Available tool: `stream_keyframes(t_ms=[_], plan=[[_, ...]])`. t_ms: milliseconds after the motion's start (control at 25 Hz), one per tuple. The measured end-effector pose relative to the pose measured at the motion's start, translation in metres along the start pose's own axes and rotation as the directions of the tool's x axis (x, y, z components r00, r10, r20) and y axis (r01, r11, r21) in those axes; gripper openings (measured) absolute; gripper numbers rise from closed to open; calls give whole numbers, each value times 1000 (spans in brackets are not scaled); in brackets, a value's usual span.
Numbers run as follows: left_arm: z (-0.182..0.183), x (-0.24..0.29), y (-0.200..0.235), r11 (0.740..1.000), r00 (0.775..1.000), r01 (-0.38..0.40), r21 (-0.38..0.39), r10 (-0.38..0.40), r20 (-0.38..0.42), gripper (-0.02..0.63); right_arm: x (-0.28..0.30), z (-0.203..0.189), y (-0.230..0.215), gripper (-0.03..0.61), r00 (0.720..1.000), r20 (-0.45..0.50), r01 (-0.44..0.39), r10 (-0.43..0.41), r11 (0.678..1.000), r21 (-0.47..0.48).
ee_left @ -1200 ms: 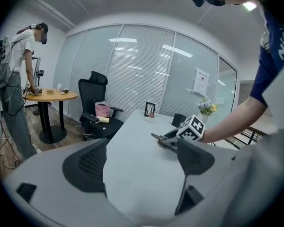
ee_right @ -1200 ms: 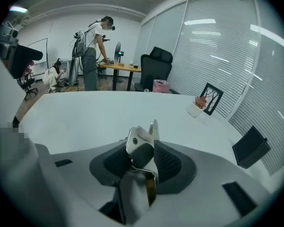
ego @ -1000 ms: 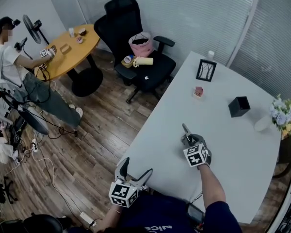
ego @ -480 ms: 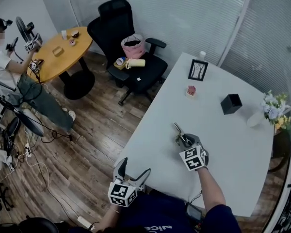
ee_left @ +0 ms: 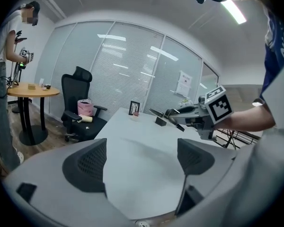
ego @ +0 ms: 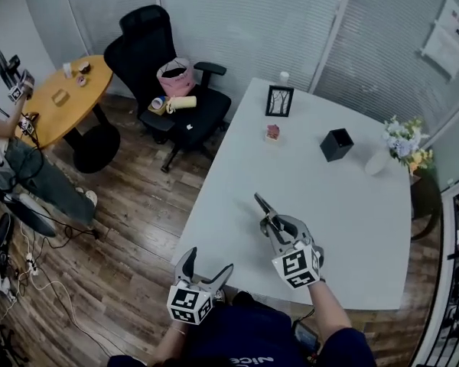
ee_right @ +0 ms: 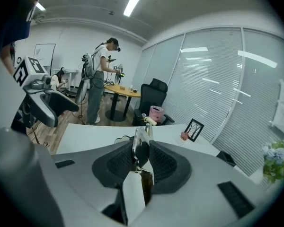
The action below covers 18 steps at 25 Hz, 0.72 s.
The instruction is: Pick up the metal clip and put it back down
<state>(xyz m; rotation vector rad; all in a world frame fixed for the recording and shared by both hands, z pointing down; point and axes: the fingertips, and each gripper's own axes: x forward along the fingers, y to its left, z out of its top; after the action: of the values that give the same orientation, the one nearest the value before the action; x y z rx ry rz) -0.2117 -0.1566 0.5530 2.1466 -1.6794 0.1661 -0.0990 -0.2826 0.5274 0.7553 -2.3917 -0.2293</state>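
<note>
On the bench (ego: 344,228), a picture frame (ego: 280,101) stood at the far edge, with a cup (ego: 284,76) behind it and a small ornament (ego: 272,132) just on its near side. A box (ego: 336,144) sat to their right, and farther right a vase (ego: 378,161) stood with flowers (ego: 402,138) just beside it. The right claw (ego: 274,224) was over the bench's near part, the metal clip (ego: 262,205) between its jaws and clear of the top. The left claw (ego: 205,267) was off the near left corner. Left of the bench stood a chair (ego: 138,40) with a bag (ego: 175,77) on its seat, and farther left a second bench (ego: 69,109).

Head view steeply down — gripper views low over shared table (ego: 344,205)
</note>
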Motion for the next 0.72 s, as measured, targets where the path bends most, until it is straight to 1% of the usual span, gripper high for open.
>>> stream_keyframes(t_ms=[160,400,720], plan=[[-3,-2,-7,999,999,49,16,-49,-5,451,-28,5,24,103,999,2,32,-32,999,11],[-5,-5,-19,992,993,119,37,-119,-9,451,-56,10,52,101,996,5,91,-92,989,117],[-8,-16,-30,980,981,192,61,-191,-23,451,-81,7,91,101,990,-17,139,-139,967,214]])
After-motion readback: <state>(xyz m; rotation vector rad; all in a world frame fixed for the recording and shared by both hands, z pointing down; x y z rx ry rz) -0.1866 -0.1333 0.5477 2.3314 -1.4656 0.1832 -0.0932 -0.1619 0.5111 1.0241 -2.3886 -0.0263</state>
